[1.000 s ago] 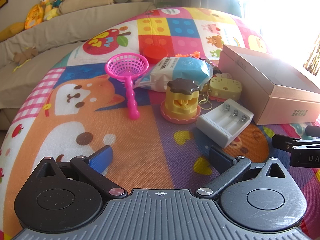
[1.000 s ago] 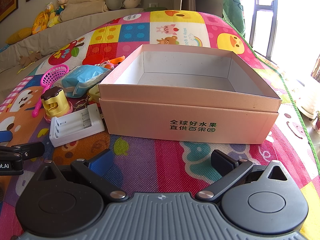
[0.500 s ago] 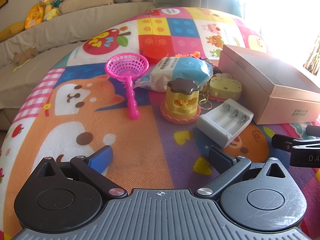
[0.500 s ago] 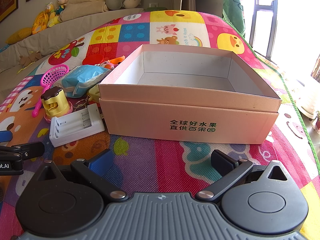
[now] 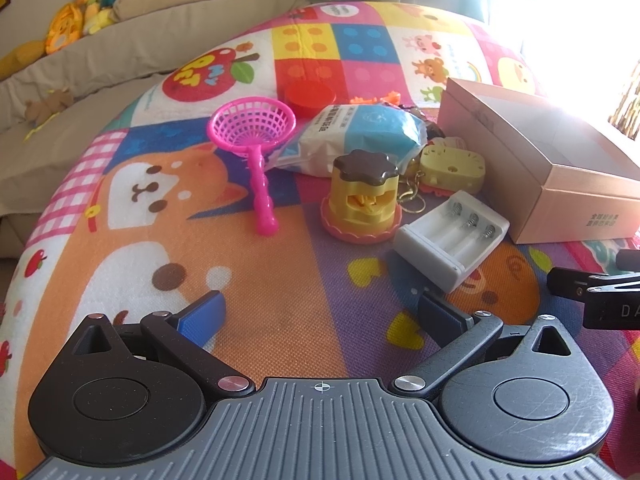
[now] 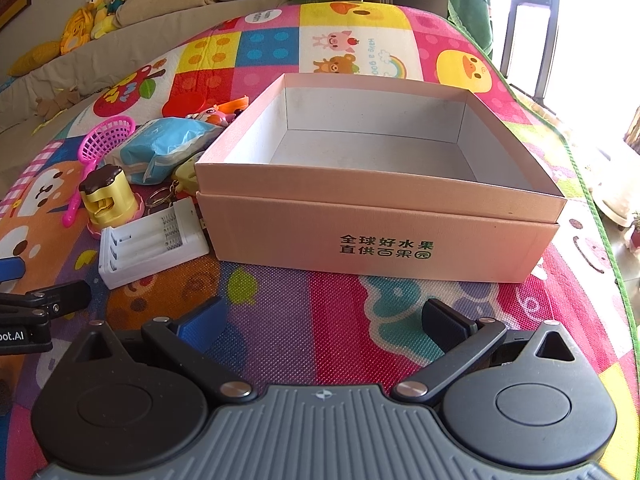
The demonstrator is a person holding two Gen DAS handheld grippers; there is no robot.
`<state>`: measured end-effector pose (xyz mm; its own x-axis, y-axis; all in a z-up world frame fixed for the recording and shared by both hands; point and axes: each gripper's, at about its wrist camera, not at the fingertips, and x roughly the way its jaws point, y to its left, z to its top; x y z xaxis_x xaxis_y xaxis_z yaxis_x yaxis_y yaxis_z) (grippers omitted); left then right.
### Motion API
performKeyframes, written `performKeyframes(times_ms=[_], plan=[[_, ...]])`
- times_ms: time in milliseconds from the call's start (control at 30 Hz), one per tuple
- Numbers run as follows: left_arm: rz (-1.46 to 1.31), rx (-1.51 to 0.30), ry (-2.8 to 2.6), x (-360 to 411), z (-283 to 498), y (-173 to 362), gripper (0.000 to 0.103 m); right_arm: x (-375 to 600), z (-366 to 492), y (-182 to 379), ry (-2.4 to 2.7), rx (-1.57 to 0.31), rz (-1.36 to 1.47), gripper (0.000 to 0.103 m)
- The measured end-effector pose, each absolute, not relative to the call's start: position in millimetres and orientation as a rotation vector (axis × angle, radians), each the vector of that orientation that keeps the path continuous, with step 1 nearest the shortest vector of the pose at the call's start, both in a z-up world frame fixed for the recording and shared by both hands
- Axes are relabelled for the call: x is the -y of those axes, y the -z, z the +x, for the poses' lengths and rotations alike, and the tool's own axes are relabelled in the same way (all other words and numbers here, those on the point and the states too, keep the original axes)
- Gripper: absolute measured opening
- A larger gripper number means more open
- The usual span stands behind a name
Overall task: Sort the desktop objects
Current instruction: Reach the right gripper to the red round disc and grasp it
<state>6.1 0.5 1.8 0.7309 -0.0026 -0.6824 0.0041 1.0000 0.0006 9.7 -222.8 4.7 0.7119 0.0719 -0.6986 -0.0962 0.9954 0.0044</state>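
On a colourful play mat lie a pink toy net [image 5: 256,136], a blue-white tissue pack [image 5: 360,136], a yellow toy with a brown lid [image 5: 362,196], a yellow cheese-shaped toy [image 5: 452,166] and a white battery charger [image 5: 452,236]. An open, empty pink cardboard box [image 6: 376,200] stands to their right. My left gripper [image 5: 320,314] is open and empty, short of the charger. My right gripper [image 6: 324,320] is open and empty in front of the box. The charger also shows in the right wrist view [image 6: 152,240].
A red lid [image 5: 310,96] and an orange toy [image 6: 216,114] lie behind the tissue pack. A keyring [image 5: 412,200] lies beside the yellow toy. A sofa with plush toys [image 5: 92,8] runs along the back left. A bright window is at right.
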Motion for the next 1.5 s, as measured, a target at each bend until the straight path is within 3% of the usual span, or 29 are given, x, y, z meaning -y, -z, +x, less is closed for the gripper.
performKeyframes(times_ms=[367,533,633,767,800,867,900,1167,1500], plan=[[-0.068,-0.638,0.064,-22.7,-7.1,-16.4,0.103,224.2,9.4,-18.8,-0.214,-0.876,-0.034,0.103],[-0.074,-0.533,-0.010,-41.0,-7.6,-23.4,0.103,204.1,-0.9,-82.1,-0.356,-0.692,-0.075,0.103],[-0.161,-0.565,0.007,-49.8,-1.5,-16.4,0.103,183.8,34.2,-119.2,-0.429,-0.661,-0.051,0.103],[-0.234,-0.559,0.006,-60.7,-1.5,-13.8,0.103,156.6,127.2,-136.0,-0.458,-0.781,0.115,0.103],[-0.253,-0.557,0.003,-63.8,-1.8,-13.4,0.103,146.1,150.5,-134.1,-0.437,-0.800,0.123,0.100],[-0.292,-0.549,0.002,-70.0,-3.6,-12.7,0.103,122.8,195.7,-123.0,-0.411,-0.848,0.076,0.060],[-0.305,-0.552,0.005,-72.1,-3.1,-12.2,0.103,112.7,215.7,-114.6,-0.386,-0.868,0.050,0.053],[-0.346,-0.572,0.031,-77.1,-0.4,-9.9,0.103,82.8,296.3,-44.4,-0.233,-0.998,-0.013,0.046],[-0.325,-0.565,0.049,-72.9,-2.1,-11.1,0.103,72.1,220.8,-56.9,-0.570,-1.228,0.088,0.044]])
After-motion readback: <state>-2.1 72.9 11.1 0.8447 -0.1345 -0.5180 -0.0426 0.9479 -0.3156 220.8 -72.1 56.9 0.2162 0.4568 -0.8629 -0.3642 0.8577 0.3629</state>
